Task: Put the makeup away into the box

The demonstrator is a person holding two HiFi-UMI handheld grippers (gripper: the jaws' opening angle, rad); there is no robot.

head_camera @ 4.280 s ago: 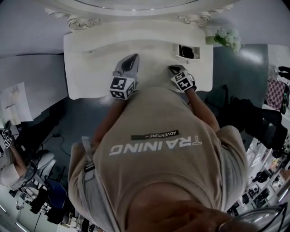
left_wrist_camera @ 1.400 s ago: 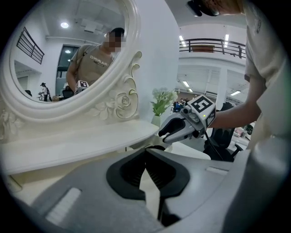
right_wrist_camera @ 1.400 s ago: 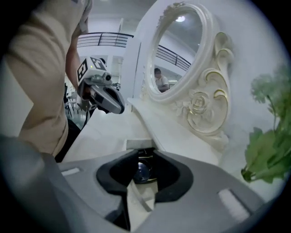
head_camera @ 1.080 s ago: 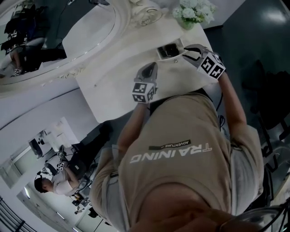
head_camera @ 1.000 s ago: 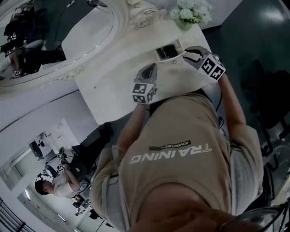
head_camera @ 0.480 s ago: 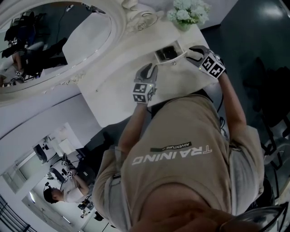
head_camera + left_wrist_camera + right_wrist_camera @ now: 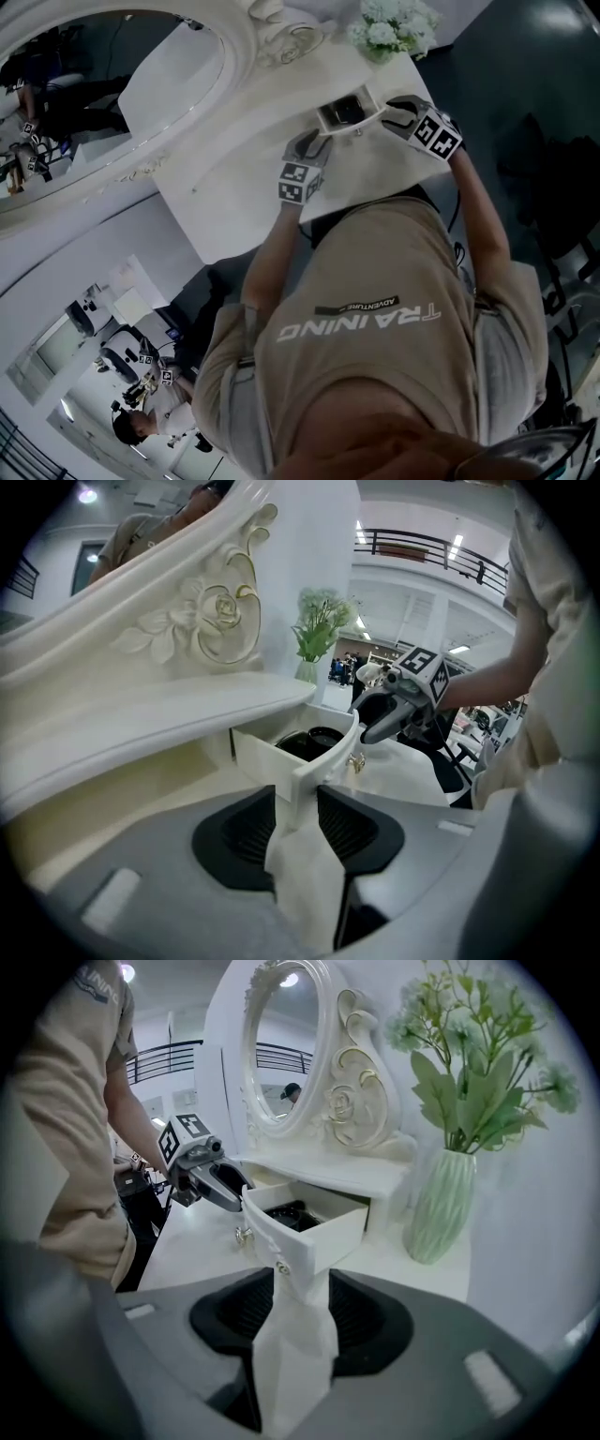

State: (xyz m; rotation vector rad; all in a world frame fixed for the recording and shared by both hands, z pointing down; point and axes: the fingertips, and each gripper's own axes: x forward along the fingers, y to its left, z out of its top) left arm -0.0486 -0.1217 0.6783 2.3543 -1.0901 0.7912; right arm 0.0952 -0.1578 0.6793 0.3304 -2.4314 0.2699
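Had the left gripper (image 7: 295, 801) closed on the left end of the drawer front (image 7: 330, 754), one jaw against each face of the white panel. Had the right gripper (image 7: 300, 1283) shut the same way on the opposite end of that panel. Caught each gripper in the other's camera, facing along the panel, with a small metal knob (image 7: 354, 761) on the panel between them.

Found the drawer (image 7: 342, 111) standing open, slid out from under a low shelf at the back of the white dressing table (image 7: 234, 187). Found the makeup (image 7: 309, 742) inside it: dark, round, glossy containers lying close together just behind the drawer front. Could not count them.

Saw a carved oval mirror (image 7: 103, 84) with scrolls and a rose in relief rising behind the shelf. Noted a ribbed pale green vase (image 7: 441, 1208) on the tabletop near the drawer's right side, with green stems and pale flowers (image 7: 389, 28) in it.

Looked down in the head view over a beige shirt (image 7: 375, 309) printed with white letters, with both bare forearms stretched forward to the table. Made out another person (image 7: 141, 427), small and far off, at the lower left of that view.
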